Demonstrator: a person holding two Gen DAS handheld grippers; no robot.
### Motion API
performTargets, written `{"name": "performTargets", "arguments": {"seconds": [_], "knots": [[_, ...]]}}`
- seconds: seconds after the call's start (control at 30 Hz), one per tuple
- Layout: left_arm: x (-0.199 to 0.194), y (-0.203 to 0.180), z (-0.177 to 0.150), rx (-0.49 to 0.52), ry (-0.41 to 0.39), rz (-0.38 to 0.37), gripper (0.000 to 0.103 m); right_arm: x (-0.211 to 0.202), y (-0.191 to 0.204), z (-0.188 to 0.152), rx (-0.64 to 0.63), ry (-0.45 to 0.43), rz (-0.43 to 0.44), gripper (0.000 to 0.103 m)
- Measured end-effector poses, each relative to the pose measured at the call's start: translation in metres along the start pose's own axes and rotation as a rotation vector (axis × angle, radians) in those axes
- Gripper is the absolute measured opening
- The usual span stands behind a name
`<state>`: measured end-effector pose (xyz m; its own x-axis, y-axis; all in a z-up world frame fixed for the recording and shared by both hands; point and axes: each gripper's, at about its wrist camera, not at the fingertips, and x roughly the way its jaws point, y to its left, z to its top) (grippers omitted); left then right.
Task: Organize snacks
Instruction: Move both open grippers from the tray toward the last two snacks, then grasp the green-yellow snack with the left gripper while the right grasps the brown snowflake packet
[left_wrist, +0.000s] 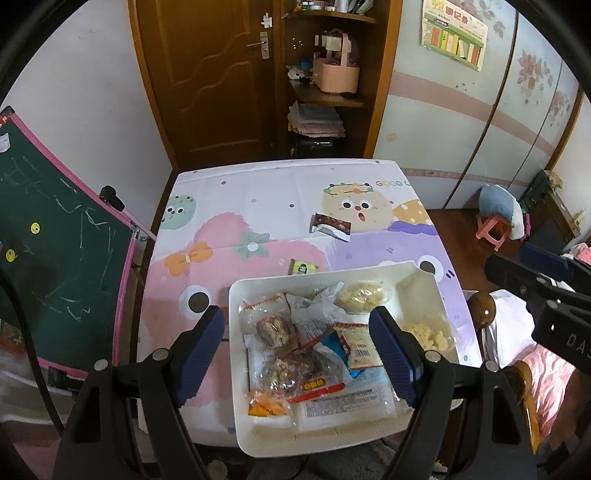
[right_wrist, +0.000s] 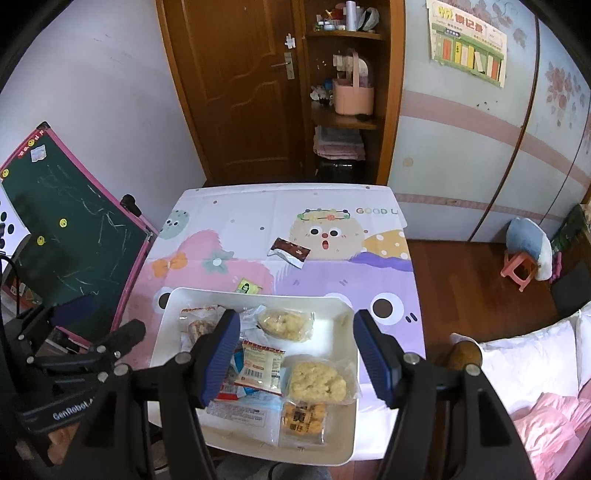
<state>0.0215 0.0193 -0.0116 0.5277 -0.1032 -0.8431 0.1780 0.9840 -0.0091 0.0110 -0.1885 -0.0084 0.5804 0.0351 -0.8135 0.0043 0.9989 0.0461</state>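
The white tray (left_wrist: 240, 295) sat at the table's near edge, already heaped with wrapped snacks, while 2 strays — the brown bar (left_wrist: 330, 224) and green packet (left_wrist: 303, 266) — waited beyond it, left gripper (left_wrist: 297, 354) and right gripper (right_wrist: 295, 360) hovering, jaws apart, empty.

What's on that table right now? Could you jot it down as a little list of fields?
surface: table with cartoon tablecloth
container: white tray at the near edge, holding many wrapped snacks
loose snacks: brown packet mid-table; small green packet just beyond the tray
left gripper: fingers open, above the tray, nothing between them
right gripper: fingers open, above the tray, nothing between them
left to do: two loose packets not yet in the tray
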Motion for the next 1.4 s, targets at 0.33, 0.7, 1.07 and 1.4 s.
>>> {"name": "performTargets", "arguments": {"seconds": [0.33,0.7,1.07,1.4], "knots": [[0.033,0.03,0.061,0.023,-0.018,-0.008,0.079,0.044,-0.001,0.036,-0.025,0.051,0.084,0.064],[0.039,0.044,0.153,0.031,-0.176,-0.02,0.085,0.057,-0.011,0.121,-0.058,-0.077,0.037,0.064],[0.178,0.026,0.162,0.071,0.141,-0.173,0.089,0.206,-0.002,0.161,-0.218,0.119,0.077,0.064],[0.315,0.019,0.094,0.024,0.509,-0.189,0.088,0.353,0.002,0.115,-0.277,0.439,0.15,0.064]]}}
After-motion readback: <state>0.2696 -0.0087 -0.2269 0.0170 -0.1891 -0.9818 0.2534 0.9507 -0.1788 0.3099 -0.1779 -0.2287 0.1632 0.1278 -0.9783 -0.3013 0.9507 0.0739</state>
